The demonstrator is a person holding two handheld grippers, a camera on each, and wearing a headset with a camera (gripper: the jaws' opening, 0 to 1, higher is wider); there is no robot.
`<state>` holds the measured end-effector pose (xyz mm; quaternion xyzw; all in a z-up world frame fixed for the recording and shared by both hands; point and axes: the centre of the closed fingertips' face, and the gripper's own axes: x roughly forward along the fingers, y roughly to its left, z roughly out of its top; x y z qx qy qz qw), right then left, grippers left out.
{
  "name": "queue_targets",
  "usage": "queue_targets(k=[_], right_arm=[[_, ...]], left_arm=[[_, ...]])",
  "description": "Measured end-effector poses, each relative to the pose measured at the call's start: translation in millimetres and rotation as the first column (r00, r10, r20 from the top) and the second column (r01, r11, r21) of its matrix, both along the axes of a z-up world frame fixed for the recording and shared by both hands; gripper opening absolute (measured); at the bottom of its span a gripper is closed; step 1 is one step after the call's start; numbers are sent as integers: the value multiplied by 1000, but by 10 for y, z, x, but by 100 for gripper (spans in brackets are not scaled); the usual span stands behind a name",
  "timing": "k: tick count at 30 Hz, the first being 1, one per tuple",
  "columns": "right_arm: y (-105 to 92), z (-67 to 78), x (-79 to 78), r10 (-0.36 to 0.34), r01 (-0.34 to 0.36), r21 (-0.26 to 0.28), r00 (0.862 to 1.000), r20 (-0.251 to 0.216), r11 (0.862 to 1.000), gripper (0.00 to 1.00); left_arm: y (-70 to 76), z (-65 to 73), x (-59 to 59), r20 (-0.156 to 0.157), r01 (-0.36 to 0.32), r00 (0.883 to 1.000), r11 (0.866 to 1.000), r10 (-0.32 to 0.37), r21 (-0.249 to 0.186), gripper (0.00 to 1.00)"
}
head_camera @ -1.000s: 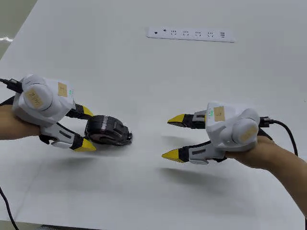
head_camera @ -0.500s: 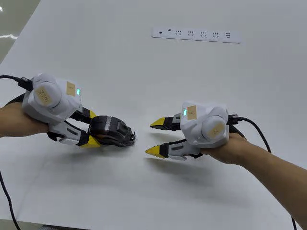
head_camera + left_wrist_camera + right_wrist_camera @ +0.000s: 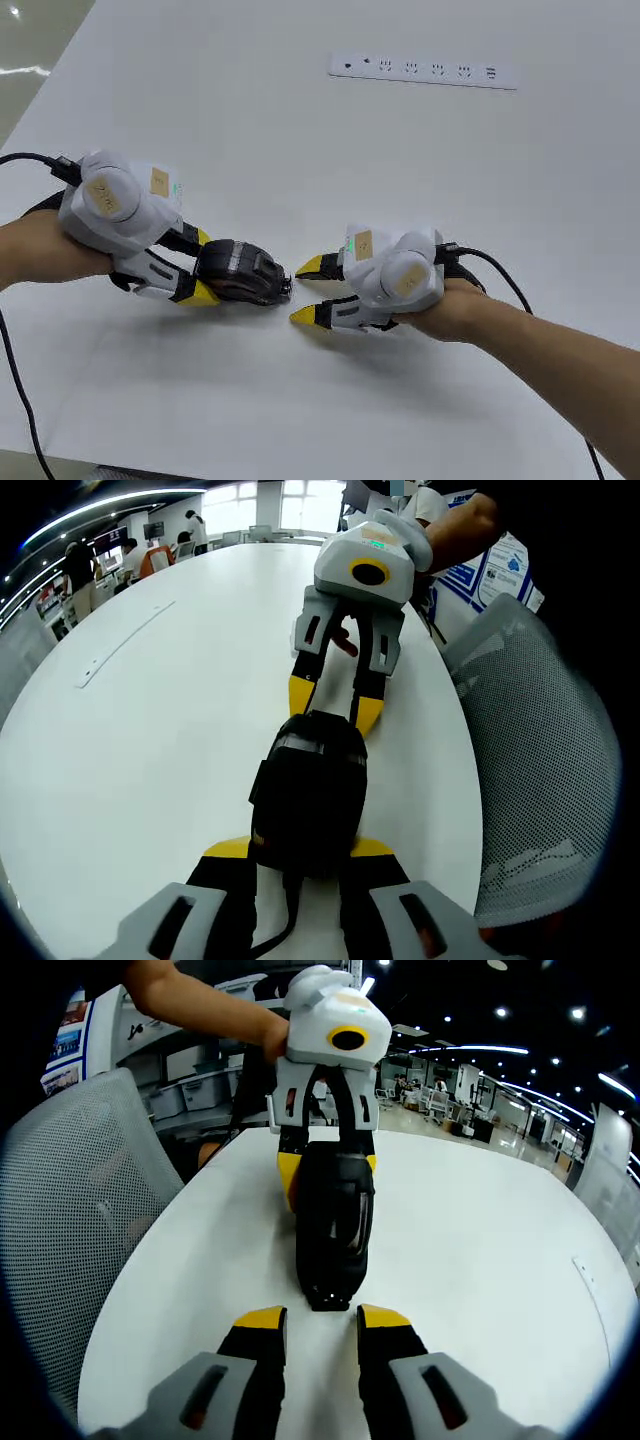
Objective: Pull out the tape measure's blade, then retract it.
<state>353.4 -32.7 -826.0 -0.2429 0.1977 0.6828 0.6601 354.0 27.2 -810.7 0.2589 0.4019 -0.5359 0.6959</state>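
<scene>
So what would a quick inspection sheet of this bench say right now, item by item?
Surface: white table, bare and clean.
Job's things: black tape measure on the table, no blade pulled out.
Clutter: white power strip on the far side.
Grippers: left gripper shut on the tape measure; right gripper open, tips just short of its front end.
Cables: a black cable leaves the right gripper, another the left.
Surroundings: grey mesh chair beside the table; an office hall beyond.
</scene>
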Motion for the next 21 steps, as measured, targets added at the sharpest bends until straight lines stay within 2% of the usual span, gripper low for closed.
queue_targets(k=[6,9,14,21], right_arm=[[81,0,27,-8,8,6,1000,-18,1000,21],[59,-9,56,-24,24,1,999,-40,1000,17],[76,-59,48,-35,35,-10,999,-38,999,12],[70,-49,44,-39,38,-27,999,-32,999,10]], left_arm=[[5,-1,5,-1,-5,1000,1000,5,-8,29],[7,-1,5,2,-1,1000,1000,1,-8,28],[8,1,4,0,-4,1000,1000,4,-12,28],[6,3,-3,-1,-2,1000,1000,2,-23,28]])
